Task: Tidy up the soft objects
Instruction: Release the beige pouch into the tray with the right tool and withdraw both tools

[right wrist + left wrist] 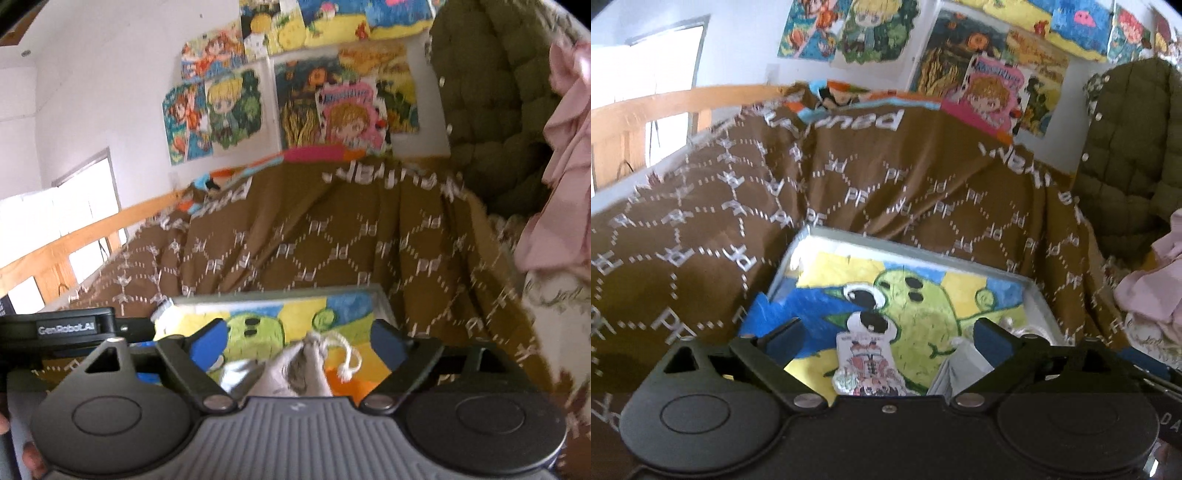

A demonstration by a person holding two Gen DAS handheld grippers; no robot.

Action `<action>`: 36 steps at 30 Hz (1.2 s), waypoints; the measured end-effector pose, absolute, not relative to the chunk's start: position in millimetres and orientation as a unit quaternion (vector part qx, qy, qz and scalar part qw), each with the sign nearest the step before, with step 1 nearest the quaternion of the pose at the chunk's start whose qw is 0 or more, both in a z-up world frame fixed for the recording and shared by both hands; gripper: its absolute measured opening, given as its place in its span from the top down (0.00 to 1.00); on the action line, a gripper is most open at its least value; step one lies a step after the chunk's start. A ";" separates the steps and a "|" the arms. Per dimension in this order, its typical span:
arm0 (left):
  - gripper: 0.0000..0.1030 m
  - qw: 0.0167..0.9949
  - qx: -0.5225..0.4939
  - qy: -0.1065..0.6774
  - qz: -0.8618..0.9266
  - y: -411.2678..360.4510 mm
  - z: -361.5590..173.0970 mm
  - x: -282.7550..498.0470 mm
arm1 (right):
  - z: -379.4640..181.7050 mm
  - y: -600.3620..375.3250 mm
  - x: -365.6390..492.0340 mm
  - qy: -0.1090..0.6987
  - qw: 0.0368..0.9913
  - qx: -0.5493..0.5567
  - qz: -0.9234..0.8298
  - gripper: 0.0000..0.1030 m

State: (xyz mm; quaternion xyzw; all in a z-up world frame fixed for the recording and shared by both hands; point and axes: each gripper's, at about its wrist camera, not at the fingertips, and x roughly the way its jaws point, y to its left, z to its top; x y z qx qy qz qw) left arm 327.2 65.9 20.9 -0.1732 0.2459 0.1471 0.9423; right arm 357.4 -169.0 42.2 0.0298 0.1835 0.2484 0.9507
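Both claws hang wide apart over the shallow white tray (1039,295) lined with a bright green-creature painting, which sits on the brown blanket with a white dotted diamond pattern (701,229). The left claw (886,334) is released, nothing between its blue pads; a small glossy cartoon-figure packet (866,365) lies on the painting just below. The right claw (297,341) is released too, and the pale grey drawstring cloth pouch (301,369) rests in the tray between its fingers, untouched, its white cord (351,360) trailing right. A pink garment (561,155) hangs nearby.
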 end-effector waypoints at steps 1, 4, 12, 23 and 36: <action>0.03 0.944 -0.172 0.241 0.146 64.8 26.8 322.4 | 46.3 -171.1 353.6 0.177 0.953 0.030 0.245 0.09; 0.02 0.949 -0.168 0.227 0.144 60.6 42.1 310.1 | 59.5 -178.5 342.6 0.160 0.958 0.036 0.237 0.04; 0.01 0.963 -0.150 0.183 0.128 44.6 77.6 264.9 | 91.0 -200.0 306.2 0.116 0.965 0.053 0.227 0.00; 0.01 0.980 -0.118 0.129 0.100 16.2 108.3 183.8 | 119.3 -214.7 242.8 0.065 0.971 0.045 0.225 0.00; 0.01 0.985 -0.101 0.129 0.053 4.2 83.8 111.8 | 96.9 -225.1 170.5 0.056 0.974 -0.014 0.220 0.00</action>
